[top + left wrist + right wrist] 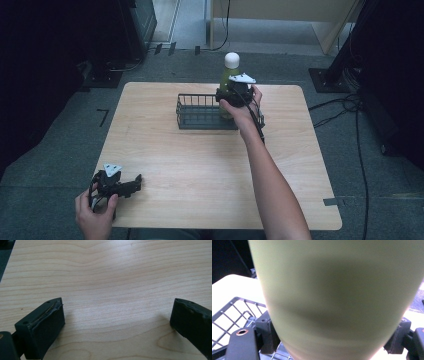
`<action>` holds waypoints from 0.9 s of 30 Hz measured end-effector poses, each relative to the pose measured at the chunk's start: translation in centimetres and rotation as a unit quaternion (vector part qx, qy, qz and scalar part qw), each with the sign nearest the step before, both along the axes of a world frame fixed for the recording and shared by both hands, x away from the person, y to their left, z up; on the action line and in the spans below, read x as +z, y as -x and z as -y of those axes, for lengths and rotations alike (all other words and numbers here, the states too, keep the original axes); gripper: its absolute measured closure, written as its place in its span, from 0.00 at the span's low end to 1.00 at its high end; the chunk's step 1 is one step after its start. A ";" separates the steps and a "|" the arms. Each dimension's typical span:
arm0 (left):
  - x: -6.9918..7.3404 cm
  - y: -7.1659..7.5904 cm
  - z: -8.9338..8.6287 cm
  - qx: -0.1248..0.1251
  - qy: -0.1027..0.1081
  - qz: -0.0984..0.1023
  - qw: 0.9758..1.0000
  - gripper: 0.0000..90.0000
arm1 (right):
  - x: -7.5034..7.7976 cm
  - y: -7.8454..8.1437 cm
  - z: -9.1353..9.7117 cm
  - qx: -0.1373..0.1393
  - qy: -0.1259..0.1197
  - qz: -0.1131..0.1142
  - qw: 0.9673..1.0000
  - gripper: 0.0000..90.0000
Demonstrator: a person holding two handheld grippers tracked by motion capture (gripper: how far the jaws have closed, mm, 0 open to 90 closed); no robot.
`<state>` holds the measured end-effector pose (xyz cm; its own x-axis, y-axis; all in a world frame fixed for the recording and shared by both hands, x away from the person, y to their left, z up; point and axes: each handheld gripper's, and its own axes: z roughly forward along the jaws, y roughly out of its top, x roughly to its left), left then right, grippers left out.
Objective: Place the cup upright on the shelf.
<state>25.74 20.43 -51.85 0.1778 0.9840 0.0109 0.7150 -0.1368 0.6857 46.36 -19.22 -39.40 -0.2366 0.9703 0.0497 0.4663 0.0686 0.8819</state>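
Gripping the green bottle by its body, your right gripper has a jaw pressed against each side of it, as the right gripper view shows, and holds it upright with its white cap on top, at the right end of the black wire basket; whether the bottle's base touches the basket floor you cannot tell from these views. Your left gripper rests well apart from the basket, at the near left corner of the wooden table, its jaws spread wide over bare wood with nothing between them.
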 end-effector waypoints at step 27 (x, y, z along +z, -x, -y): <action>0.0 0.0 0.0 0.000 0.000 0.000 1.000 0.00 | 1.1 3.5 2.4 0.038 -0.026 -0.012 0.999 0.00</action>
<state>25.74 20.42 -51.85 0.1774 0.9841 0.0106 0.7151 -0.1363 0.6856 42.84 -21.66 -38.30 -0.3084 0.9453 0.1063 0.4829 0.0593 0.8737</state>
